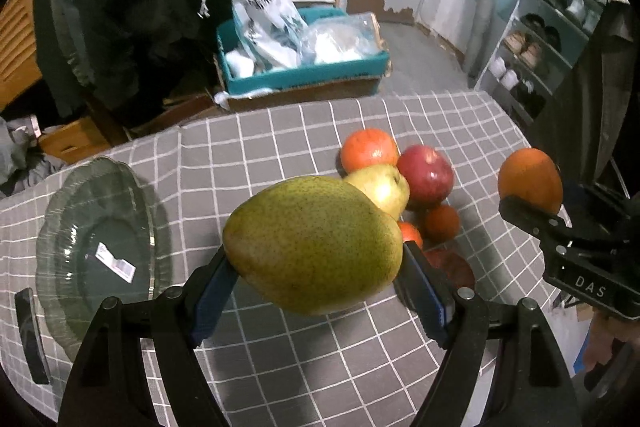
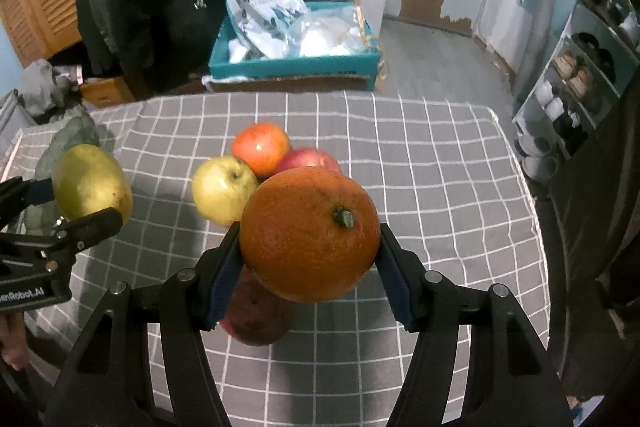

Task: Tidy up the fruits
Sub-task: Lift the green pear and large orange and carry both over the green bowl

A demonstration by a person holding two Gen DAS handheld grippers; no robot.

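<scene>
Two fruits are in the air at once. Blue pads of the left gripper (image 1: 316, 269) press either side of a big green mango (image 1: 314, 243), held clear above the checked tablecloth (image 1: 280, 359). Likewise the right gripper (image 2: 310, 267) clamps a large orange (image 2: 310, 233) by its flanks, stem facing up and toward the camera.

Beyond the fingers, the remaining pile sits mid-table: a yellow-green apple (image 2: 222, 189), a red apple (image 2: 310, 159) and a smaller orange fruit (image 2: 261, 147) touching one another, with another reddish fruit (image 2: 256, 323) lying under the right gripper. Further small orange fruits show in the left view just right of the mango. A glass plate (image 1: 60, 211) with a sticker waits at the left edge of the table, holding nothing.

This looks like the carry step, both picks done. Next, I judge, the mango should travel left to the plate and be lowered gently before release, since it could roll on the curved glass; the orange follows afterwards.
</scene>
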